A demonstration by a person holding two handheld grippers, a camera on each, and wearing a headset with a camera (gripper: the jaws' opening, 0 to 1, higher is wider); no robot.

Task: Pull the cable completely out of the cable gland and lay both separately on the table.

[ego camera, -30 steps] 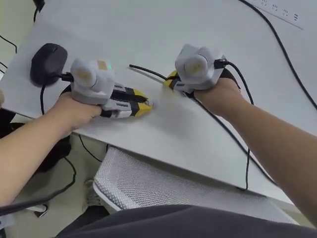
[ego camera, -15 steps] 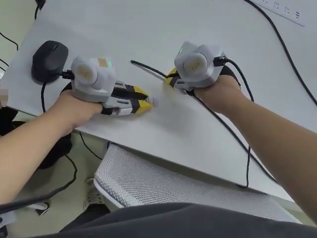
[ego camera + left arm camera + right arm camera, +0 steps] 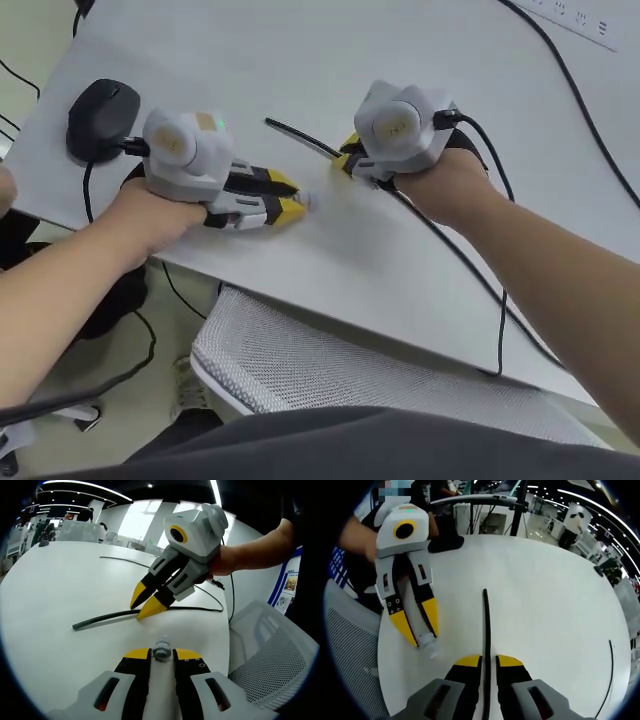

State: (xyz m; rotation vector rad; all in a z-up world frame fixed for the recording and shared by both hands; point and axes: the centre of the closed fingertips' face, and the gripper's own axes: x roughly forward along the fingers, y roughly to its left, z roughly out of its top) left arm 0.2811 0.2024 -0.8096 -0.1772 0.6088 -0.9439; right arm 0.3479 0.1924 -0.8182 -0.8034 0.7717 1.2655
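While angled toward each other, left tool [image 3: 161, 656] pinches cable gland [image 3: 161, 645], right tool [image 3: 488, 659] clamps cable [image 3: 485, 615]

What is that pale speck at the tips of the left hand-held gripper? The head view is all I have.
Observer: The left gripper view shows it is the cable gland, pinched between the jaws of the left hand-held gripper, with no cable through it.
Operator: Where is the cable?
Observer: In the right gripper view the cable runs between the closed jaws of the right hand-held gripper and straight ahead along the table.
Operator: Is the cable gland touching it?
Observer: No. In the left gripper view a strip of bare table separates the cable gland from the cable.
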